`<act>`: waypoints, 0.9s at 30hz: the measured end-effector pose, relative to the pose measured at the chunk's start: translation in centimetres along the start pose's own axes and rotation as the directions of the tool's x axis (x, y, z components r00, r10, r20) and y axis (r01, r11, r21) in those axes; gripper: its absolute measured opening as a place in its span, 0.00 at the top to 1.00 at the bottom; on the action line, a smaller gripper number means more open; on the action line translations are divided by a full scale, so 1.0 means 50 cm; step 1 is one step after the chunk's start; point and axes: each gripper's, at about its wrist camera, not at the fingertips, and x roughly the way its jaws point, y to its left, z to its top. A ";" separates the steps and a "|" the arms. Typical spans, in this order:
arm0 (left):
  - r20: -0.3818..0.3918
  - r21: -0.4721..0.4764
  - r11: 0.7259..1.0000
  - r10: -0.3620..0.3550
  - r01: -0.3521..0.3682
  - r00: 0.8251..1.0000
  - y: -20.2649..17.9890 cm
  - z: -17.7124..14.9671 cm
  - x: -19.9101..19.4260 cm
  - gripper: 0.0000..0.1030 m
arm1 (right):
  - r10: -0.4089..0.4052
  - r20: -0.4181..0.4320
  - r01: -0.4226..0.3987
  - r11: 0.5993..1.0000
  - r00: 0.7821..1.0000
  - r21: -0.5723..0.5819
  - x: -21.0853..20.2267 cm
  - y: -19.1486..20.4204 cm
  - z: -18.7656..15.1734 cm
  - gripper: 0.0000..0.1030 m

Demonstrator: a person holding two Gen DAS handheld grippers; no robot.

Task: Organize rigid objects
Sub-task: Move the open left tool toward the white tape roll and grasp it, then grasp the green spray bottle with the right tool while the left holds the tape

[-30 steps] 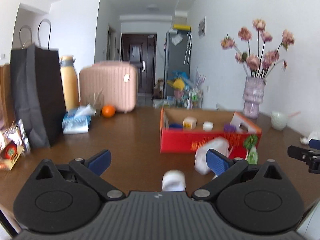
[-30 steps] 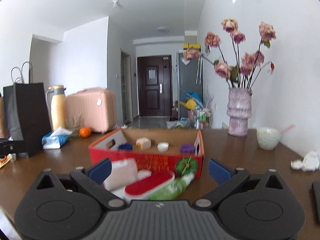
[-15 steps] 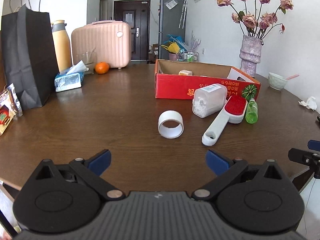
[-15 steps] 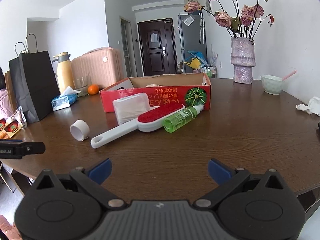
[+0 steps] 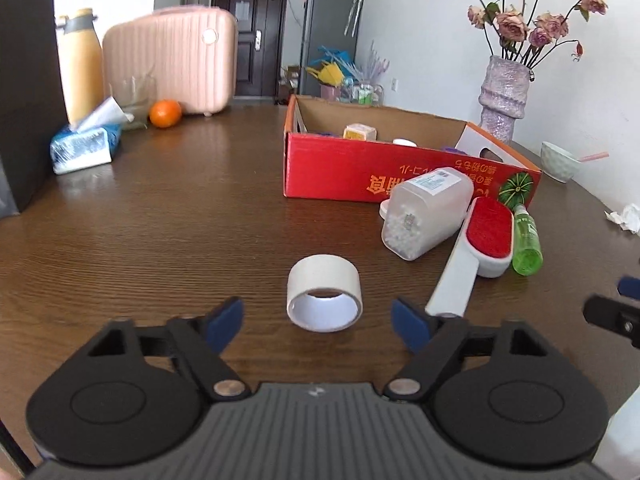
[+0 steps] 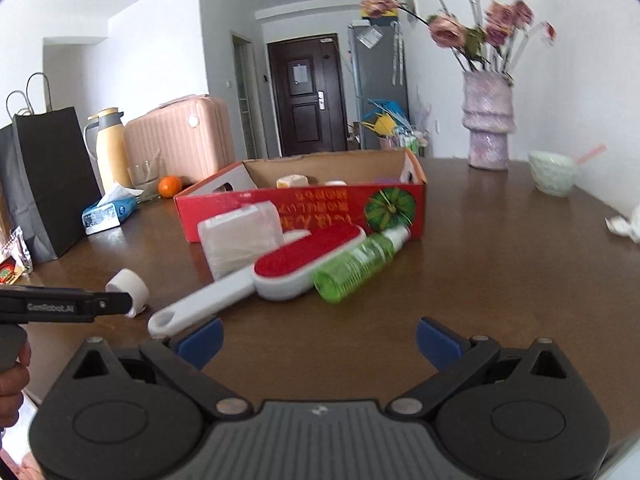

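Observation:
A white tape roll (image 5: pixel 324 298) lies on the brown table just ahead of my open, empty left gripper (image 5: pixel 318 322); it also shows in the right wrist view (image 6: pixel 130 286). A clear plastic container (image 5: pixel 426 212), a red-and-white lint brush (image 5: pixel 476 248) and a green spray bottle (image 5: pixel 527 240) lie in front of the red cardboard box (image 5: pixel 360 168). My right gripper (image 6: pixel 316 338) is open and empty, just short of the brush (image 6: pixel 280 276) and bottle (image 6: pixel 356 266). The box (image 6: pixel 320 206) holds a few small items.
A black paper bag (image 6: pixel 48 180), yellow thermos (image 6: pixel 110 150), tissue pack (image 5: pixel 84 146), orange (image 5: pixel 165 113) and pink suitcase (image 5: pixel 172 60) stand at the back left. A flower vase (image 6: pixel 488 124), a bowl (image 6: pixel 554 174) and crumpled tissue (image 5: pixel 624 218) are at the right.
Both grippers have moved forward and lower towards the table. The tape roll now sits close between my left fingers' line; the brush and bottle are nearer my right gripper.

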 end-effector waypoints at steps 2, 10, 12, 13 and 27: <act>-0.016 -0.008 1.000 -0.017 0.016 1.000 0.007 0.006 0.016 0.42 | 0.006 0.009 -0.006 1.000 1.000 -0.019 0.026 0.007 0.019 0.00; -0.010 -0.040 0.999 -0.010 0.009 1.000 0.044 0.018 0.046 0.58 | -0.018 0.053 0.020 0.999 0.998 -0.050 0.161 0.003 0.126 0.13; -0.006 -0.042 0.999 -0.008 0.007 1.000 0.049 0.020 0.050 0.58 | -0.053 0.038 0.055 0.996 0.998 -0.071 0.194 0.002 0.143 0.16; -0.005 -0.039 0.999 -0.008 0.008 1.000 0.049 0.021 0.050 0.58 | -0.066 0.028 0.068 0.995 0.997 -0.075 0.207 0.001 0.147 0.16; -0.012 -0.013 1.000 -0.015 0.015 1.000 0.018 0.013 0.035 0.58 | -0.186 -0.123 0.185 0.982 0.975 -0.024 0.233 -0.108 0.095 0.37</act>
